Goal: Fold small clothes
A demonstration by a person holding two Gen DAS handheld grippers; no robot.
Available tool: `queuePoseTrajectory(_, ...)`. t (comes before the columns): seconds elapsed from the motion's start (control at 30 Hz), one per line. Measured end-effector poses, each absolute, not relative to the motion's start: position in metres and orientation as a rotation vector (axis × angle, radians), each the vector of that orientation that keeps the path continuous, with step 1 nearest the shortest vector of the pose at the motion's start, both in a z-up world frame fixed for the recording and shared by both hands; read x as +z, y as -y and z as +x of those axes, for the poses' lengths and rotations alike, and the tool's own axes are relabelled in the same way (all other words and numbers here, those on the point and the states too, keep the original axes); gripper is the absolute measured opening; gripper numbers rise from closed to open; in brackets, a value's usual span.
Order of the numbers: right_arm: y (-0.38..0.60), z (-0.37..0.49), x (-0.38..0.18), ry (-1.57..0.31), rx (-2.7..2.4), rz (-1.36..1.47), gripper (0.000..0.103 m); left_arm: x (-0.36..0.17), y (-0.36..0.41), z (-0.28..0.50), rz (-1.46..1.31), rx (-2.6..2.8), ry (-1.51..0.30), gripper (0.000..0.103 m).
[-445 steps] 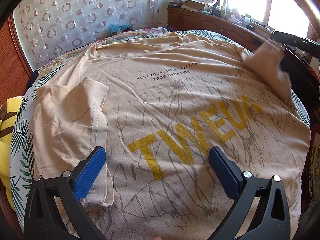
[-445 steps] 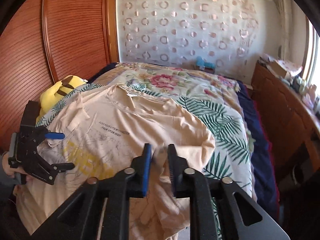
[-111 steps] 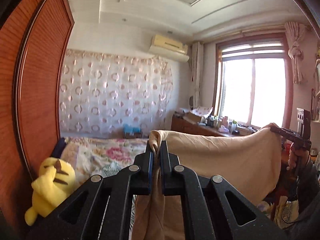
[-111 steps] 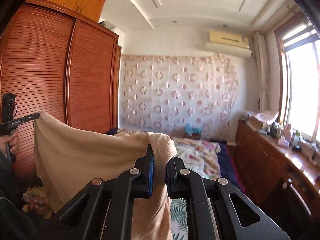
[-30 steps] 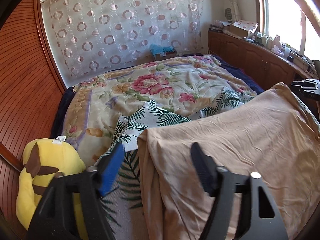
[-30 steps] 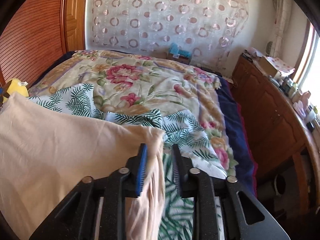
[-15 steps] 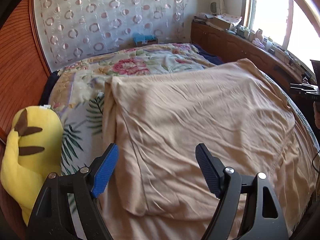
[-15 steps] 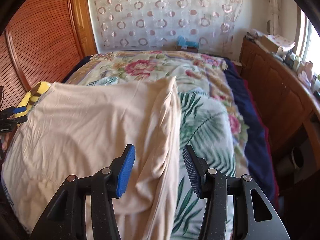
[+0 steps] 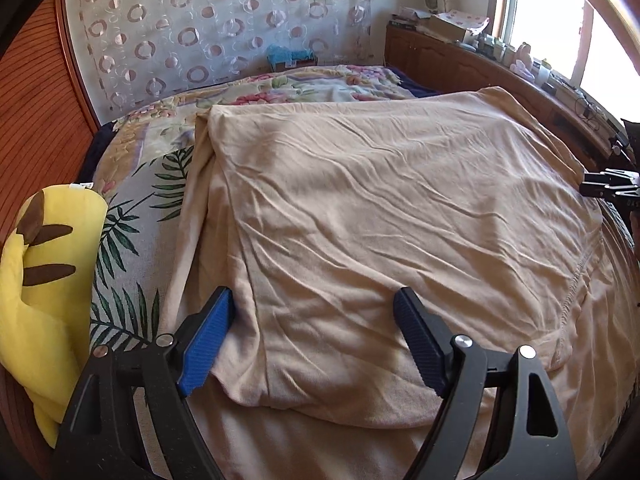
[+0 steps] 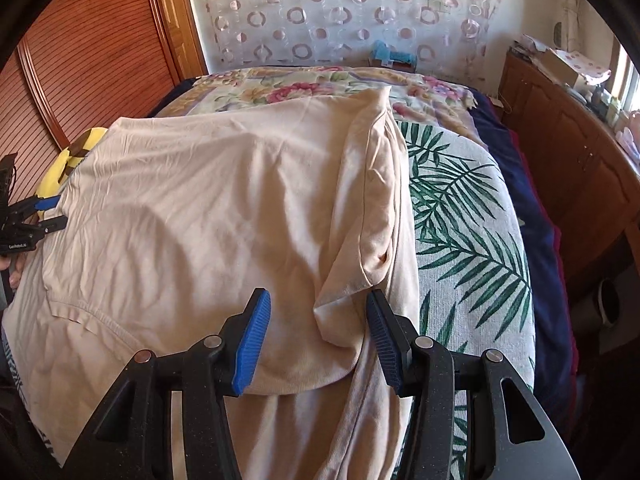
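Observation:
A beige T-shirt point(image 9: 380, 208) lies folded over on the bed, plain side up and wrinkled. My left gripper point(image 9: 312, 296) hovers over its near left corner, its blue pads wide apart and still opening, with cloth below them but not pinched. My right gripper point(image 10: 317, 296) is open over the shirt's point(image 10: 224, 208) near right corner, where a folded sleeve end lies between the pads without being pressed. Each gripper shows small in the other's view: the right gripper point(image 9: 600, 188) at the right edge, the left gripper point(image 10: 48, 208) at the left edge.
A palm-leaf and floral bedspread point(image 10: 460, 208) covers the bed. A yellow plush toy point(image 9: 44, 280) lies at the bed's left side by a wooden wardrobe point(image 10: 80, 60). A wooden cabinet point(image 10: 580, 160) with clutter runs along the right under the window.
Both grippers have drawn back toward the near edge of the bed, away from the shirt's far fold. The right jaws have widened off the cloth edge. The shirt now rests flat.

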State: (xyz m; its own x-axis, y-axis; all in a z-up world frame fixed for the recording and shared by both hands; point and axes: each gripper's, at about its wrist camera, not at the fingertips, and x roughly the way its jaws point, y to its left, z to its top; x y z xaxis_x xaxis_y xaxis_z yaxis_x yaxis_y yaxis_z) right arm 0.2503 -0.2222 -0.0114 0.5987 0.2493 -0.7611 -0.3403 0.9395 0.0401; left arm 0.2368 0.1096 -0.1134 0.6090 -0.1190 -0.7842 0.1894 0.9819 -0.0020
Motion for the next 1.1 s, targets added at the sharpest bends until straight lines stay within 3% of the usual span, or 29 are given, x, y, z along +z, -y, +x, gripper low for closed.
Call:
queuePoseTrajectory(0.2, 0.211, 0.249, -0.017, -0.807, 0.327, -0.18, 0.052, -0.115, -0.107, 0.239, 0.088, -0.186, -0.908, 0.089)
queuePoseTrajectory(0.57, 0.211, 0.242, -0.023, -0.773, 0.331, -0.176, 0.052, -0.112, -0.106, 0.238, 0.077, -0.155, -0.915, 0.089)
queuePoseTrajectory(0.9, 0.211, 0.241, -0.023, -0.773, 0.332, -0.175, 0.052, -0.1, -0.14, 0.207, -0.058, -0.1, -0.91, 0.054)
queuePoseTrajectory(1.1, 0.211, 0.241, -0.023, -0.773, 0.332, -0.176, 0.052, -0.109, -0.15, 0.207, -0.087, -0.068, -0.929, 0.049)
